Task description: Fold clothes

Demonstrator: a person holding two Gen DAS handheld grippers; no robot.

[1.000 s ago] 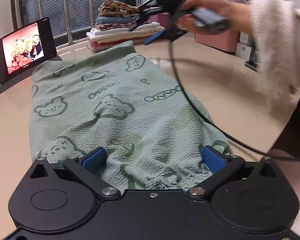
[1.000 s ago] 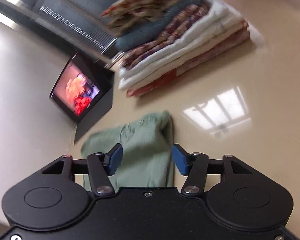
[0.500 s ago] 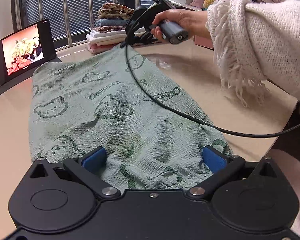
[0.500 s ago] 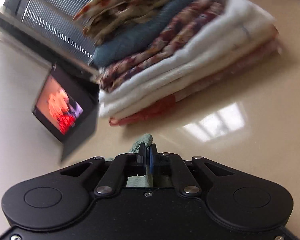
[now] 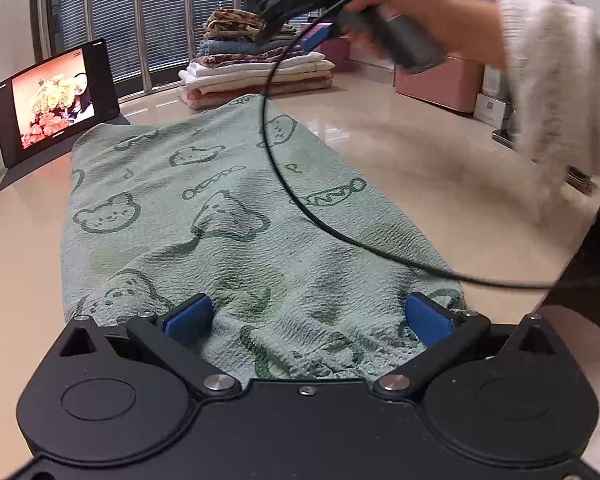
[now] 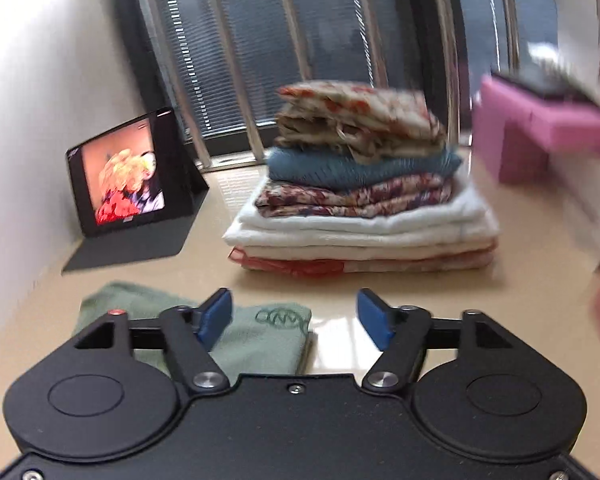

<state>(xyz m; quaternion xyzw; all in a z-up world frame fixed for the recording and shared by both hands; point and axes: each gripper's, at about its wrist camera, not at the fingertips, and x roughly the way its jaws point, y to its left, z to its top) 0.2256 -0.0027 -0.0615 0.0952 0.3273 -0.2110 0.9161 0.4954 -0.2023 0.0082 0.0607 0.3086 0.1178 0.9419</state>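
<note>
A green cloth with a bear print (image 5: 227, 216) lies flat on the beige table, stretching away from me toward the stack of folded clothes. My left gripper (image 5: 308, 318) is open with its blue pads over the cloth's near edge, the cloth bunched between them. My right gripper (image 6: 295, 314) is open and empty, lifted above the cloth's far corner (image 6: 259, 332). In the left wrist view the right gripper (image 5: 300, 12) is held in a hand in the air above the far end, its black cable (image 5: 300, 204) trailing across the cloth.
A stack of folded clothes (image 6: 360, 196) stands behind the cloth, also in the left wrist view (image 5: 255, 60). A tablet on a stand (image 5: 55, 100) plays at the far left. Pink boxes (image 5: 444, 80) sit at the right. The table edge (image 5: 548, 264) runs close on the right.
My right gripper was shut on the cloth's far corner half a second ago; it has opened, let go and lifted up and back. The left gripper has not moved.
</note>
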